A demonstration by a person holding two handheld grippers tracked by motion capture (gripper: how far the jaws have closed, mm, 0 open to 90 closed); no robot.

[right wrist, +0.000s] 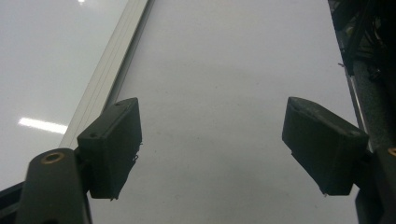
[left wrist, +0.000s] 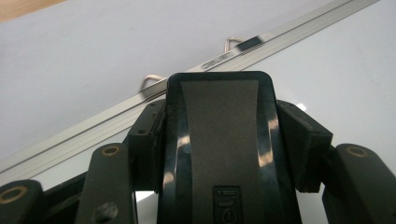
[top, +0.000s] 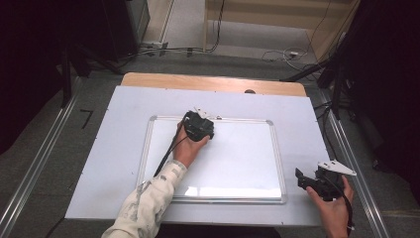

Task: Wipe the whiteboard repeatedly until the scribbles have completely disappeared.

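Note:
A white board (top: pixel 237 163) with a silver frame lies flat in the middle of the table. My left gripper (top: pixel 200 129) is over its far left part, just inside the top frame, shut on a black eraser (left wrist: pixel 219 121) that has a grey strip down its back. The pads (left wrist: pixel 306 144) press on both sides of the eraser. Close ahead of the eraser runs the board's top frame (left wrist: pixel 261 44). My right gripper (top: pixel 303 179) is held to the right of the board near the table's front, and its jaws stand open (right wrist: pixel 215 149) over the bare white table cover.
A white sheet (top: pixel 119 148) covers the table, and a strip of wood (top: pixel 213 82) shows at the far edge. Two wire hanger loops (left wrist: pixel 152 81) stick out from the board's top frame. Metal rails (top: pixel 34 168), cables and dark stands (top: pixel 341 74) surround the table.

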